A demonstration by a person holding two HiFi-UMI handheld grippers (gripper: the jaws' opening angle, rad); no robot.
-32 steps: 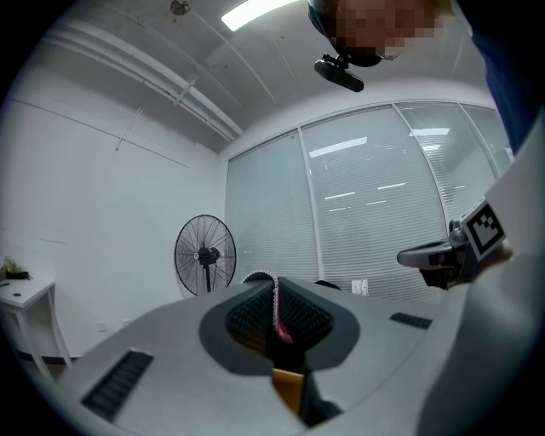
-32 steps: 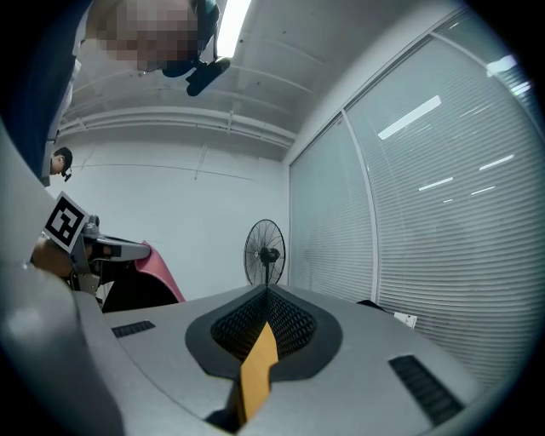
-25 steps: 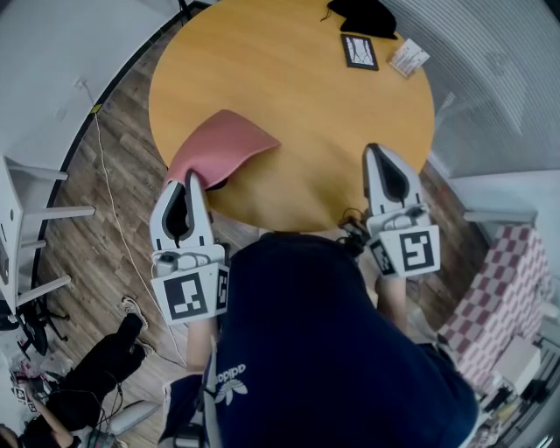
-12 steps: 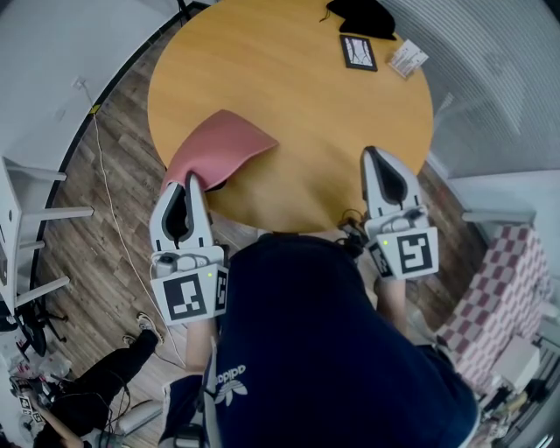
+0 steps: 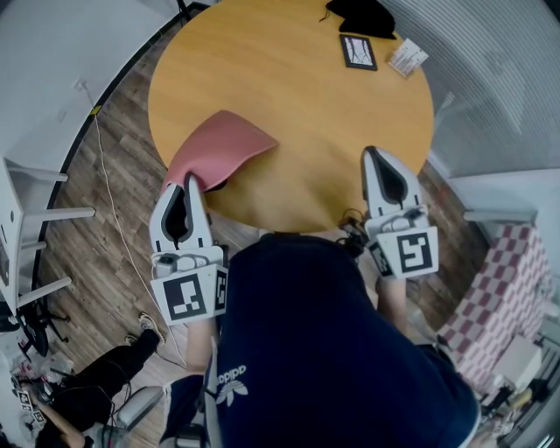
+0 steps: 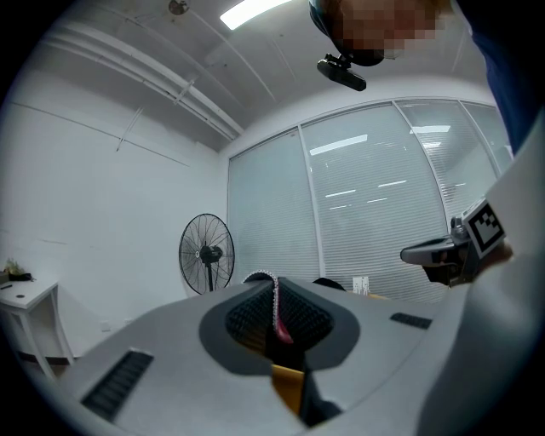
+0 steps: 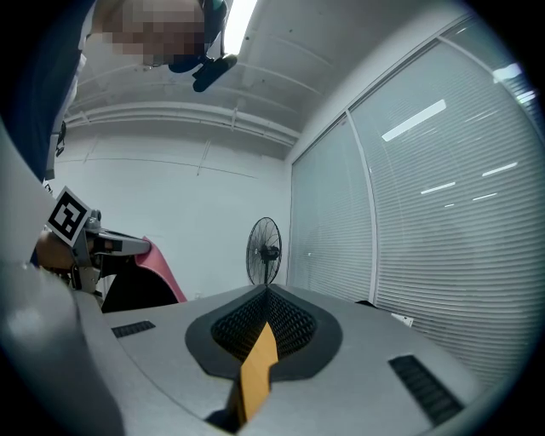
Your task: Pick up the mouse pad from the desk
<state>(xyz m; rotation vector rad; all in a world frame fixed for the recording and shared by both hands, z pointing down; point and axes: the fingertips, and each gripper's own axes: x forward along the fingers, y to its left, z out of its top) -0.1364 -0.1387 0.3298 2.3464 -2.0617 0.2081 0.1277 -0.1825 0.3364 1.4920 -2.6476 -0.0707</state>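
The pink mouse pad (image 5: pixel 219 147) curls up off the left front edge of the round wooden table (image 5: pixel 297 96), with a dark shadow beneath it. My left gripper (image 5: pixel 190 179) is shut on its near corner. In the left gripper view a thin pink edge of the mouse pad (image 6: pixel 278 319) stands pinched where my left gripper (image 6: pixel 274 288) closes. My right gripper (image 5: pixel 372 150) hovers over the table's right front edge, shut and holding nothing. In the right gripper view my right gripper (image 7: pixel 266 291) has its jaws together, and the mouse pad (image 7: pixel 162 268) shows far left.
At the table's far side lie a black object (image 5: pixel 363 15), a dark tablet (image 5: pixel 359 51) and a white card (image 5: pixel 409 58). A white desk (image 5: pixel 26 201) stands at left, a checked cloth (image 5: pixel 499 289) at right. A standing fan (image 6: pixel 207 253) is near the glass wall.
Both grippers and the mouse pad stay where they were. Only a person on the floor at lower left has shifted.
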